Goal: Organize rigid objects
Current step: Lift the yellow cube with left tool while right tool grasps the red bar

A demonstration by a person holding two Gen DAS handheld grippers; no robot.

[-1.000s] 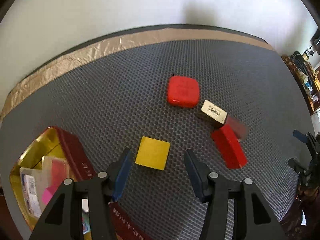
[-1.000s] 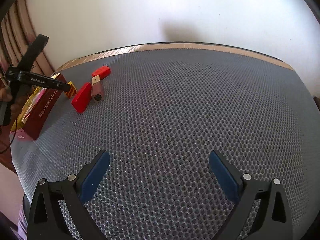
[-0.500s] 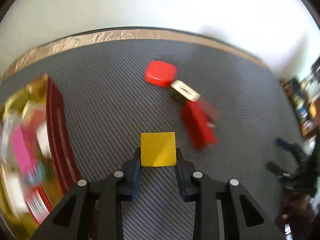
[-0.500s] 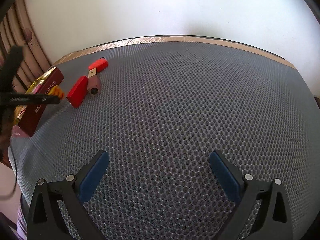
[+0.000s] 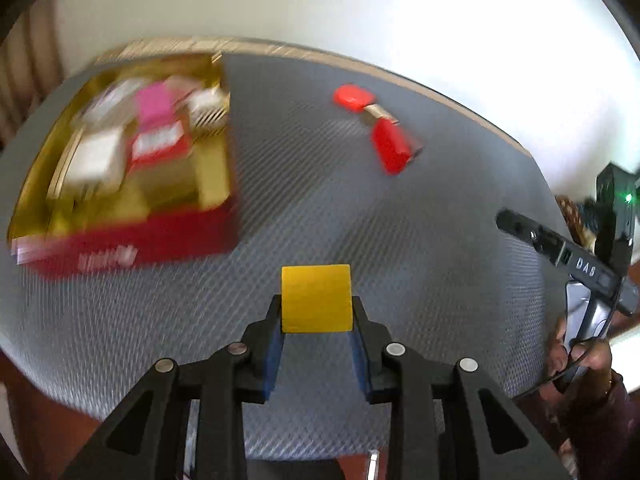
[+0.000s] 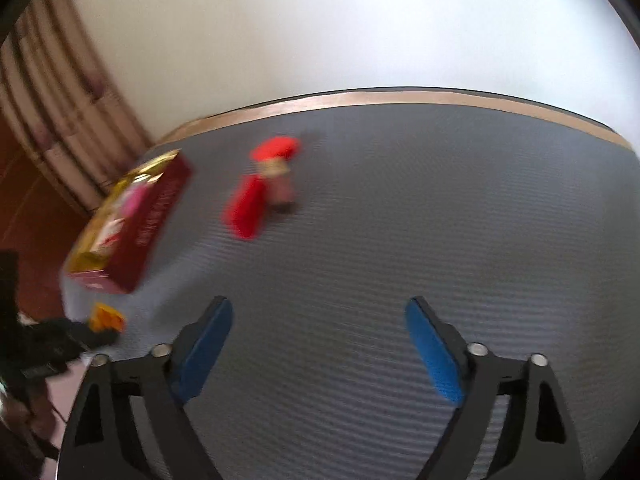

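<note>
My left gripper [image 5: 316, 320] is shut on a yellow block [image 5: 316, 298] and holds it above the grey mat, near its front edge. The block also shows in the right wrist view [image 6: 106, 317] at the far left. A red and gold tin [image 5: 132, 240] with several small items inside stands to the left on the mat [image 5: 360, 208]; it also shows in the right wrist view [image 6: 160, 208]. A round red box [image 5: 352, 97], a small gold-topped piece [image 5: 378, 112] and a red block [image 5: 390, 148] lie together farther back. My right gripper [image 6: 320, 344] is open and empty above the mat.
A tan tape strip [image 6: 400, 98] runs along the mat's far edge below a white wall. The right gripper's body [image 5: 560, 248] and the hand holding it show at the right of the left wrist view. A curtain [image 6: 60, 100] hangs at the left.
My left gripper closed on the yellow block, lifted it and swung back and left, bringing the tin into view. The right gripper turned left toward the red pieces, still open.
</note>
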